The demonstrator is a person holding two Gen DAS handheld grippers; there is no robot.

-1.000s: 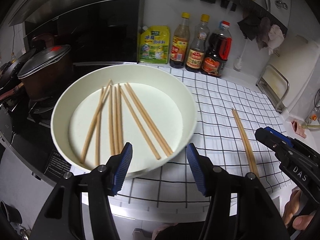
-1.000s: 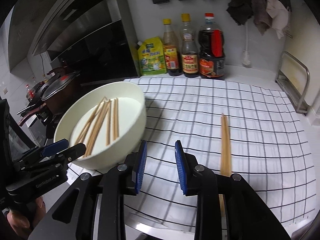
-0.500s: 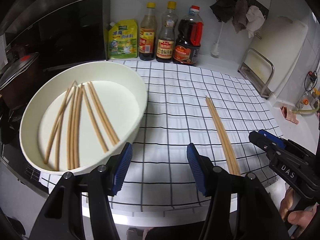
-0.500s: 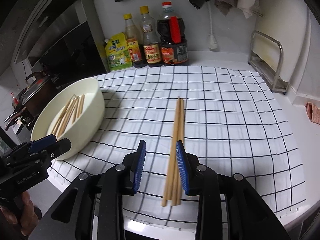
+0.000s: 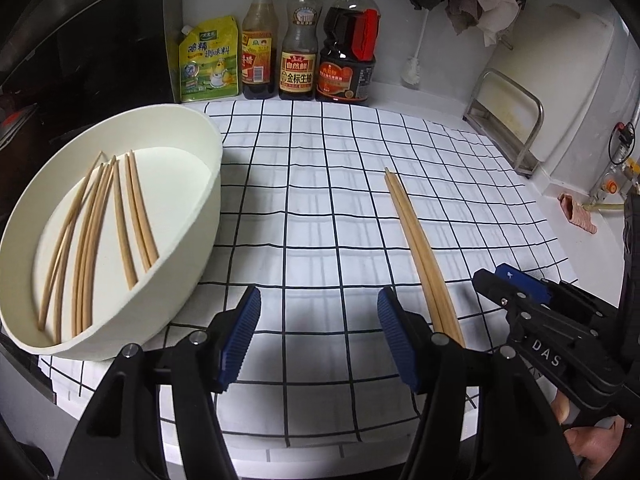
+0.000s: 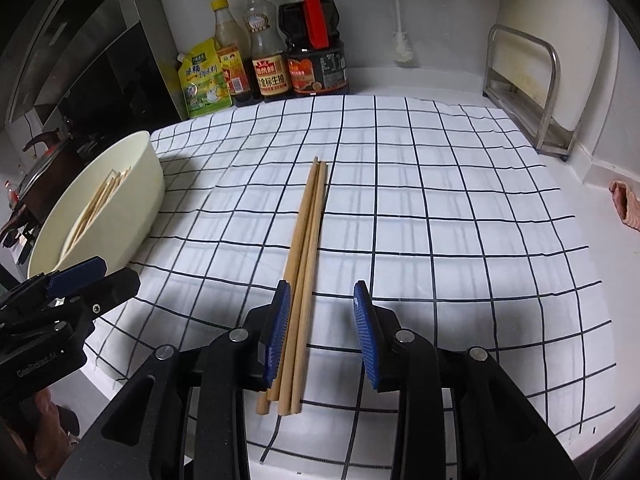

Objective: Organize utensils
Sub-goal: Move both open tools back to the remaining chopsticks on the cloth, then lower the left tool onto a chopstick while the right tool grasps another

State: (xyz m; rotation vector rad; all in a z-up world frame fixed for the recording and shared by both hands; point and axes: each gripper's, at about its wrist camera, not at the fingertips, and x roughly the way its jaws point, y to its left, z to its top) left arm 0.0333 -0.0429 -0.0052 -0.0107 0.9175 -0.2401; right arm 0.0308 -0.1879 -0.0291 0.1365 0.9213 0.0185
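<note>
1. a big white bowl (image 5: 192,216) sits at the left on the checked cloth (image 5: 320,184). many chopsticks in the bowl (image 5: 100,232) lie flat on its bottom, side by side.
2. the left tongs (image 5: 318,336) hang over the cloth just right of the bowl. they are spread wide and there is nothing between them.
3. at the back, by the wall, a yellow pouch (image 5: 208,60) and three sauce bottles (image 5: 298,40) stand in a row.
4. a small bunch of chopsticks on the cloth (image 6: 306,240) lies in the middle of the desk, well apart from the bowl, with the thin ends pointing to the bottles.
5. the right tongs (image 6: 322,332) are spread apart around the thick ends of that bunch. the sticks lie close by the left blue pad (image 6: 278,332). the right pad is well clear of them. the sticks are not squeezed.
6. a metal rack (image 6: 532,96) stands at the far right by the wall.
</note>
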